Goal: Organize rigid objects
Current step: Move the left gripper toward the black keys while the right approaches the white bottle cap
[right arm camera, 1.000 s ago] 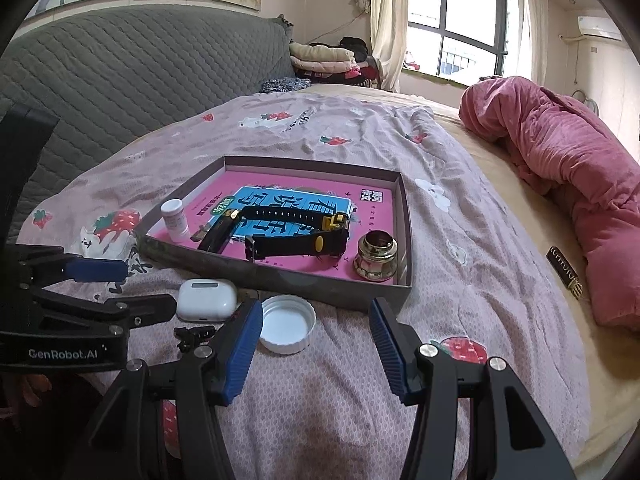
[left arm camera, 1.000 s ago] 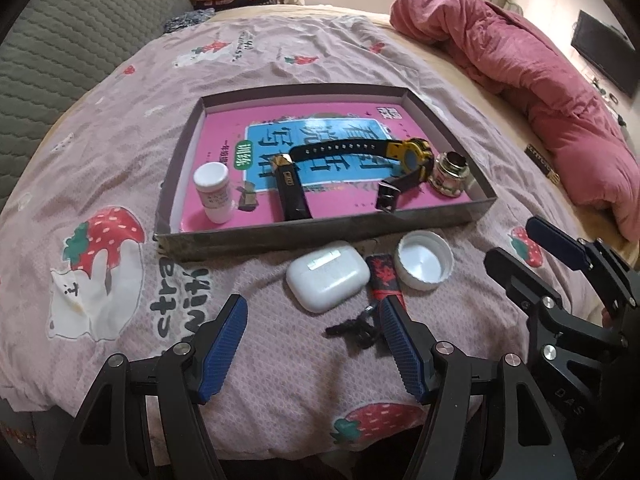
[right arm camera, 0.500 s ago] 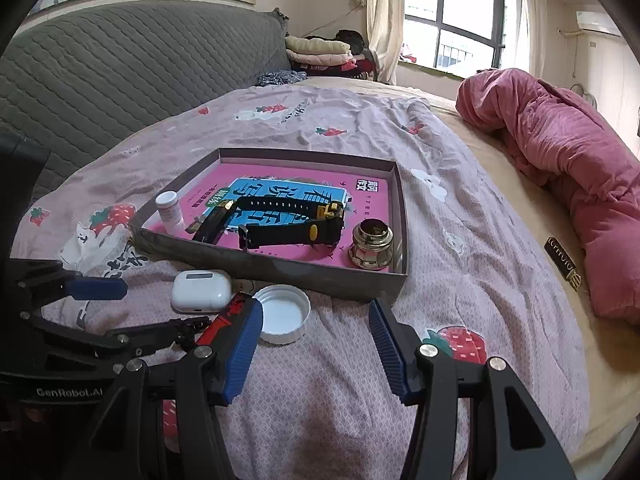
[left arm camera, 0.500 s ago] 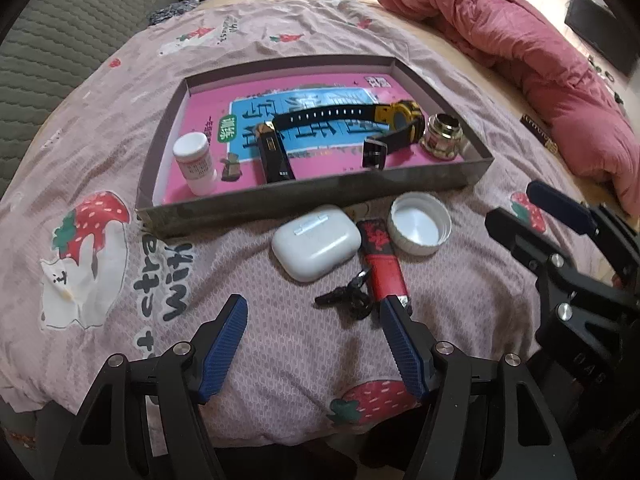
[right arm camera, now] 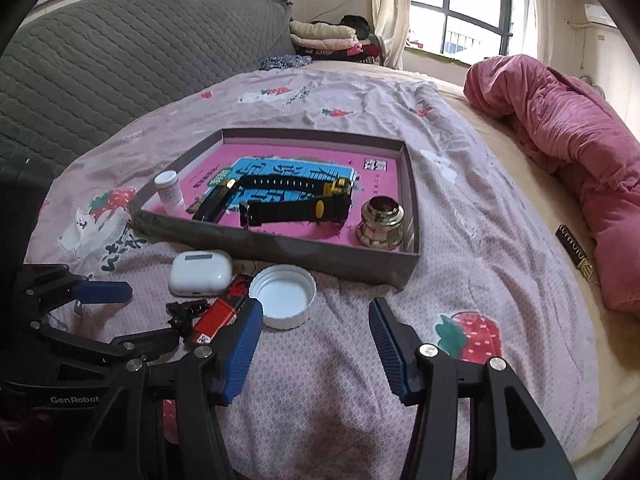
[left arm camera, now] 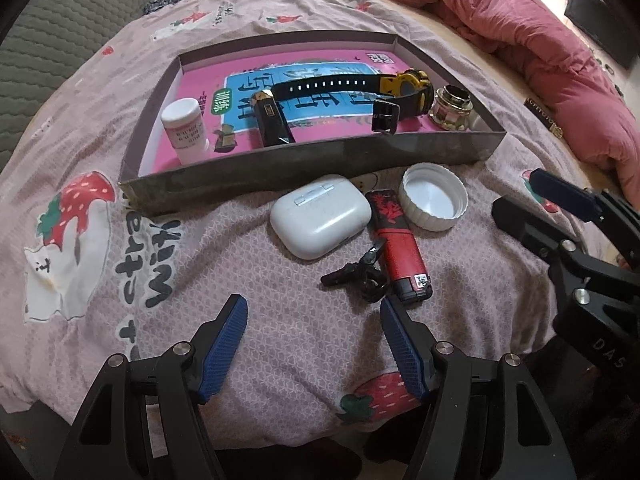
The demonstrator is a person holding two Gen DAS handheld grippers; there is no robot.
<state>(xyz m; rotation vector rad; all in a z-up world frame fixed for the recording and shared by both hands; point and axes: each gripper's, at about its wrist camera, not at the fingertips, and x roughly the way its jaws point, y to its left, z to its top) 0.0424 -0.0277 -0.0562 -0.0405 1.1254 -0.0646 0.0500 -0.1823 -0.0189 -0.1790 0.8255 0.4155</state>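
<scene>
Both the left claw (left arm camera: 314, 340) and the right claw (right arm camera: 316, 344) gape wide, holding nothing. The white earbud case (left arm camera: 320, 220) lies on the bed just outside the tray (left arm camera: 304, 166) — probably light, hard, slippery — best pinched across its flat sides.

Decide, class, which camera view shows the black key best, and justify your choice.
The left wrist view: the black key lies whole on the bedspread, between the earbud case and the red lighter. In the right wrist view it is smaller, partly hidden behind the left gripper.
</scene>
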